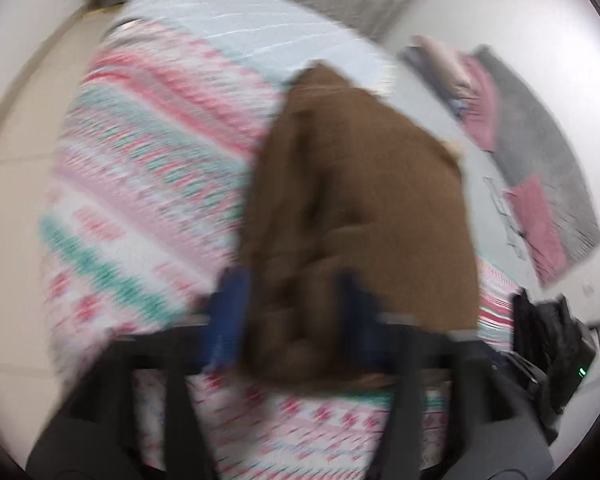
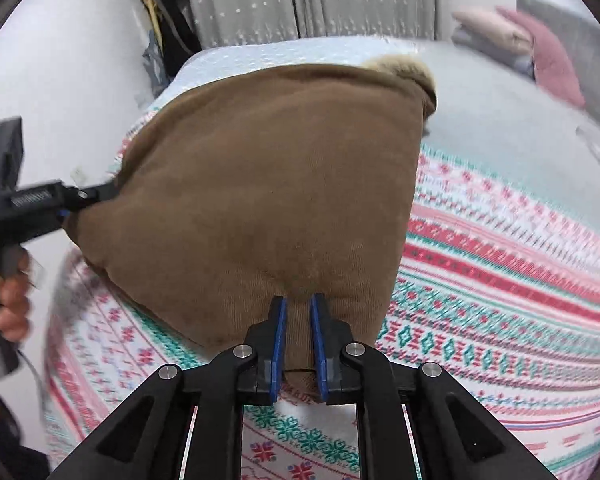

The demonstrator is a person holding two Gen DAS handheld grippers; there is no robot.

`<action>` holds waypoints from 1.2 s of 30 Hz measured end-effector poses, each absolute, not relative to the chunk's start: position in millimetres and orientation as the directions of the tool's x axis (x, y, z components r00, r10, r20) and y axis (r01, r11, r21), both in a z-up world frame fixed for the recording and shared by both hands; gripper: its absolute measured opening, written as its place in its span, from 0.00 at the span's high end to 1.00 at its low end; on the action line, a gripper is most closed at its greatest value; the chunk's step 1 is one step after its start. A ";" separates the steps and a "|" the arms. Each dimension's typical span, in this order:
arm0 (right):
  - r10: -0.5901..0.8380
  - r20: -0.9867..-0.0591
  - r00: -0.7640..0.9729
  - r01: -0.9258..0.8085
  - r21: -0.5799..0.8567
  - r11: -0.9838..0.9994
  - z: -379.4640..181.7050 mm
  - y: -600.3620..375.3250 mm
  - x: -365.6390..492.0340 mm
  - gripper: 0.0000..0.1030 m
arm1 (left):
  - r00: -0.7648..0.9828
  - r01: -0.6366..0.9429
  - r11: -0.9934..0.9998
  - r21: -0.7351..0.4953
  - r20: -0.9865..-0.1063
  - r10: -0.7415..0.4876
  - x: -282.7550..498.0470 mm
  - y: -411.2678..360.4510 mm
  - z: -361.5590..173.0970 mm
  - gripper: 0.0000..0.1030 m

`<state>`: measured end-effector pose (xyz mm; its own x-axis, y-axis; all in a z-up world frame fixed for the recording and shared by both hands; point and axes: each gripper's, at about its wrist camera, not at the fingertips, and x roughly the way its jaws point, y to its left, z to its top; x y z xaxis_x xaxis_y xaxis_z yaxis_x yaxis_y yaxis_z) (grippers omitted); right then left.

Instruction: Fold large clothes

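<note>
No legible writing in either view.

The one printed mark is a pale strip of lettering along the dark body of the left hand-held gripper (image 2: 88, 196), just left of the brown garment (image 2: 268, 200) at the garment's left edge in the right wrist view; its characters are too small and smeared to make out. The left wrist view is blurred throughout and shows no text, number or label.

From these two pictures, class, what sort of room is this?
Probably a bedroom: a bed under a patterned blanket, grey curtains behind it, and folded clothes piled near the wall.
</note>
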<state>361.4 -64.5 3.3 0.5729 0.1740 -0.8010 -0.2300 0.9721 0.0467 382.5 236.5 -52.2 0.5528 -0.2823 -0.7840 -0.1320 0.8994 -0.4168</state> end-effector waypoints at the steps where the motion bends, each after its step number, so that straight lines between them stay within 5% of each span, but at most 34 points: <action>1: 0.165 -0.795 0.584 -0.223 0.039 0.974 4.3 -63.0 360.1 0.87 | 0.552 -0.140 0.895 -0.424 -0.783 -0.285 380.0 241.4 -54.8 0.16; 6: 0.066 -0.740 0.670 -0.207 -0.101 0.973 21.0 -42.6 341.4 0.85 | 0.540 -0.140 0.839 -0.526 -0.751 -0.380 369.5 253.2 -59.5 0.16; 7: 0.086 -0.724 0.685 -0.244 -0.116 0.963 23.1 -30.1 335.0 0.80 | 0.543 -0.137 0.842 -0.521 -0.751 -0.377 368.6 252.6 -56.9 0.16; 10: 0.178 -0.661 0.729 -0.402 -0.203 0.893 31.8 12.8 310.3 0.41 | 0.543 -0.151 0.809 -0.569 -0.731 -0.413 366.7 257.2 -53.8 0.17; 11: 0.173 -0.633 0.755 -0.426 -0.273 0.863 31.6 27.2 303.8 0.37 | 0.545 -0.156 0.788 -0.596 -0.717 -0.434 365.1 260.7 -53.6 0.17; 15: 0.162 -0.590 0.791 -0.521 -0.511 0.683 6.8 80.8 292.4 0.31 | 0.526 -0.172 0.712 -0.680 -0.675 -0.518 361.6 268.0 -61.7 0.17; 21: 0.081 -0.556 0.827 -0.505 -0.673 0.540 -34.5 107.5 299.1 0.30 | 0.474 -0.188 0.556 -0.810 -0.570 -0.671 361.5 265.0 -75.7 0.17; 24: 0.091 -0.554 0.827 -0.501 -0.655 0.566 -38.8 105.4 304.0 0.28 | 0.431 -0.213 0.624 -0.752 -0.645 -0.631 366.9 251.7 -82.2 0.17; 32: 0.148 -0.615 0.774 -0.540 -0.521 0.661 -24.6 85.6 298.9 0.26 | 0.451 -0.226 0.640 -0.734 -0.661 -0.600 374.4 235.7 -86.1 0.14; 36: 0.296 -0.669 0.682 -0.561 -0.218 0.799 11.0 36.4 314.5 0.26 | 0.466 -0.239 0.659 -0.713 -0.680 -0.567 376.3 234.3 -87.0 0.23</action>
